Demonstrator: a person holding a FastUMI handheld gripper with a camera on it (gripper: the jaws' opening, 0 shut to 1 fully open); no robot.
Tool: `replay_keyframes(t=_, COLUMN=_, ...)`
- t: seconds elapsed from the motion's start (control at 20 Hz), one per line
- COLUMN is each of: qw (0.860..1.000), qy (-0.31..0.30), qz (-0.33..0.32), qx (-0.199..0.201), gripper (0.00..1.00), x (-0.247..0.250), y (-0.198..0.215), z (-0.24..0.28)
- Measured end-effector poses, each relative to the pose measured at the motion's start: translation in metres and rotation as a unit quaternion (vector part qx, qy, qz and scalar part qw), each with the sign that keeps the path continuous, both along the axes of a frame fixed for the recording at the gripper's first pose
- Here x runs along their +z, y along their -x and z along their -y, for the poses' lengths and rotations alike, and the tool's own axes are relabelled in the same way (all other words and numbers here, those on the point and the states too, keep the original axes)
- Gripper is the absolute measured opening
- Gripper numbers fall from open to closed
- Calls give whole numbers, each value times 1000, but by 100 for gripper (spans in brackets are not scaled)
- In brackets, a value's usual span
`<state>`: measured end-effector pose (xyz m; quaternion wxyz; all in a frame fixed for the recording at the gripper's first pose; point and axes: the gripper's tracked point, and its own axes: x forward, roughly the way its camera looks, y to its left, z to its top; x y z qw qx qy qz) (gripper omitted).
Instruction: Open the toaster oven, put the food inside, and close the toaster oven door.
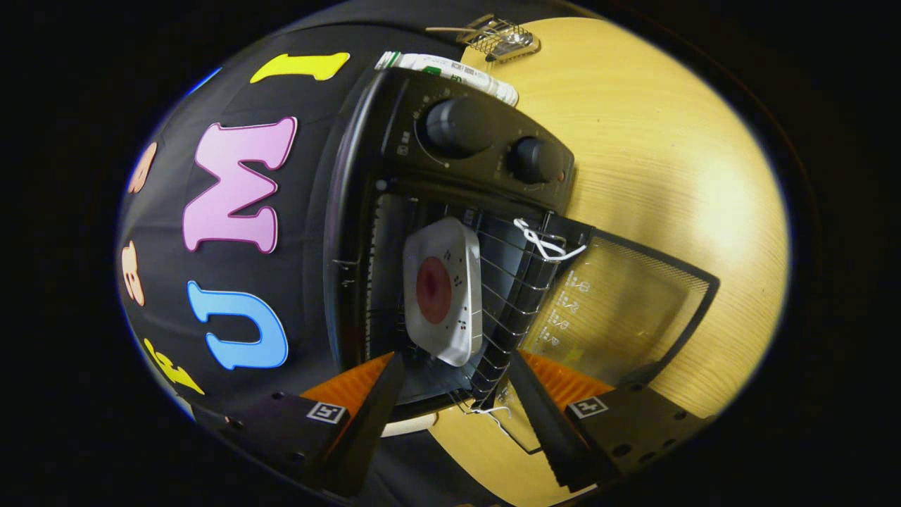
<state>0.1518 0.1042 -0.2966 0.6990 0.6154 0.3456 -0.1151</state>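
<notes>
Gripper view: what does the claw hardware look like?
The claw has two long wedge-shaped fingers with a toothed inner edge on one. Each finger rides on a dark block with screw holes and a small square black-and-white marker tag; ribbed orange panels sit behind.

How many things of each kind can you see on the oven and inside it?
Knobs: 2, one and another on the toaster oven
Plates: 1, white plate on the wire rack
Red food pieces: 1 on the plate
Open glass doors: 1
Total: 5
The gripper is open, holding nothing.
</notes>
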Motion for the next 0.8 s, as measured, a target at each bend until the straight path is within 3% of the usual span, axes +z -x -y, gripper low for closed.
replay_keyframes(t=0.25, qw=996, qy=52, qz=33, qx=62, gripper=99, x=36, y=26, z=-4)
replay_keyframes(t=0.4, qw=988, qy=120, qz=50, qx=86, gripper=99, x=49, y=36, z=5)
replay_keyframes(t=0.55, qw=968, qy=196, qz=79, qx=133, gripper=98, x=58, y=50, z=7)
replay_keyframes(t=0.65, qw=955, qy=221, qz=70, qx=186, gripper=98, x=51, y=70, z=-3)
replay_keyframes(t=0.8, qw=932, qy=269, qz=66, qx=233, gripper=99, x=36, y=90, z=-5)
